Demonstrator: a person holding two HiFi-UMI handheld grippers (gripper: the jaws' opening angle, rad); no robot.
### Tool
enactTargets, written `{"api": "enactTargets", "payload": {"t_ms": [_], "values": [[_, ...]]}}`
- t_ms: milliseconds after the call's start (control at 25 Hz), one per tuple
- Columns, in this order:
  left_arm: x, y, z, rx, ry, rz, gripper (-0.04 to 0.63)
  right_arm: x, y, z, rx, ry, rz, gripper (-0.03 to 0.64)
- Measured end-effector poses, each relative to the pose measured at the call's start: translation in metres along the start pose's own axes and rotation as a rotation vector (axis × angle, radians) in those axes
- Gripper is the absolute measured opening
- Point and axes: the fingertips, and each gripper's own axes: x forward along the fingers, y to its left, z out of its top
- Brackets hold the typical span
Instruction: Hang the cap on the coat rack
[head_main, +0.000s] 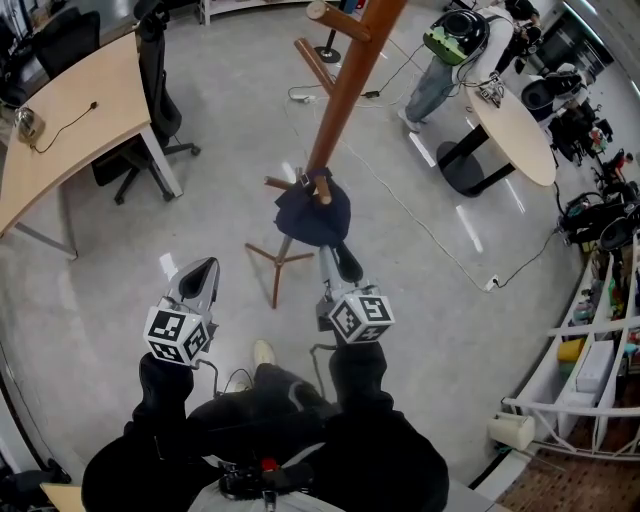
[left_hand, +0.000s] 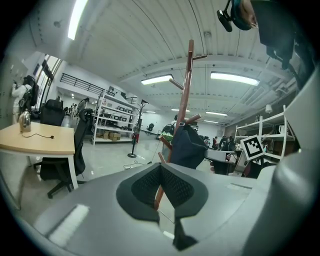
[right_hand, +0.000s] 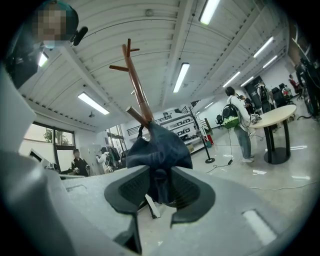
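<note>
The dark blue cap (head_main: 313, 213) hangs on a low peg (head_main: 322, 188) of the brown wooden coat rack (head_main: 345, 80). My right gripper (head_main: 345, 262) sits just under the cap. In the right gripper view the cap (right_hand: 157, 150) droops between the jaws of that gripper (right_hand: 160, 187), which stand apart without pinching it. My left gripper (head_main: 200, 272) hangs back to the left, away from the rack. Its tips meet with nothing held in the left gripper view (left_hand: 160, 172), where the cap (left_hand: 189, 147) and the pole (left_hand: 187, 90) show ahead.
The rack's splayed feet (head_main: 278, 258) spread on the grey floor near my grippers. A wooden desk (head_main: 60, 130) and an office chair (head_main: 155, 90) stand at left. At upper right are a round table (head_main: 510, 130) and a standing person (head_main: 450, 60); white shelving (head_main: 590, 380) lines the right.
</note>
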Motion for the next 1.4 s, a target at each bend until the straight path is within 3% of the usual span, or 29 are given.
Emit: {"api": "enactTargets", "payload": {"t_ms": [440, 1040, 1400], "values": [[-0.033, -0.019, 0.009, 0.012, -0.041, -0.003, 0.003, -0.040, 0.017, 0.004, -0.005, -0.006, 0.002, 0.176], [-0.096, -0.045, 0.008, 0.020, -0.069, -0.024, 0.003, -0.104, 0.060, -0.001, -0.010, -0.022, -0.002, 0.178], [-0.128, -0.061, 0.012, 0.049, -0.088, -0.051, 0.003, -0.131, 0.092, -0.002, -0.009, -0.053, 0.037, 0.105]]}}
